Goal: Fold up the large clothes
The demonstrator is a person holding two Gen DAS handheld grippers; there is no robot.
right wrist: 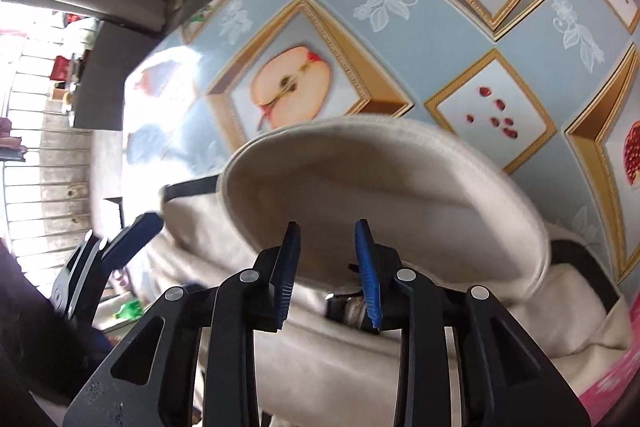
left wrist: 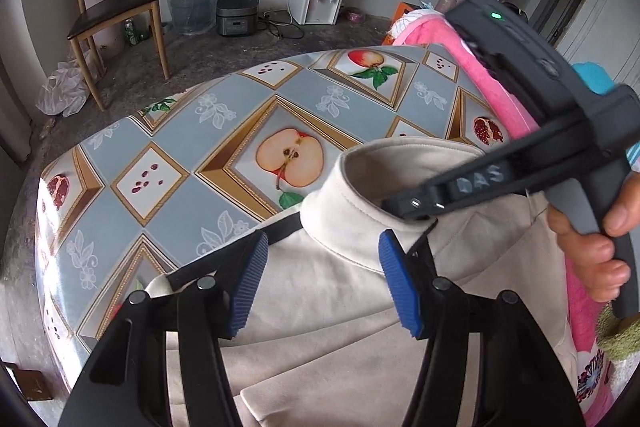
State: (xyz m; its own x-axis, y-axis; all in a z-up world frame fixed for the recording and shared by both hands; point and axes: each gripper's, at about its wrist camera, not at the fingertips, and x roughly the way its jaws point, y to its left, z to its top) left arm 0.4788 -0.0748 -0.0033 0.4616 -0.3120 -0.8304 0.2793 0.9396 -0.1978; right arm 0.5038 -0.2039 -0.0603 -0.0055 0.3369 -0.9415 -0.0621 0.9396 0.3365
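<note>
My left claw (left wrist: 322, 281): half open over the cream sweater (left wrist: 340, 307), gripping nothing.
My right claw (right wrist: 326, 273): narrowly parted at the collar (right wrist: 360, 163), empty.

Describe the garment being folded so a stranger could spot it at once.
On the table with the fruit-print cloth, look at the near edge, under both grippers. The beige top lies there, its stand-up collar open. The pink cloth beside it is far brighter.
</note>
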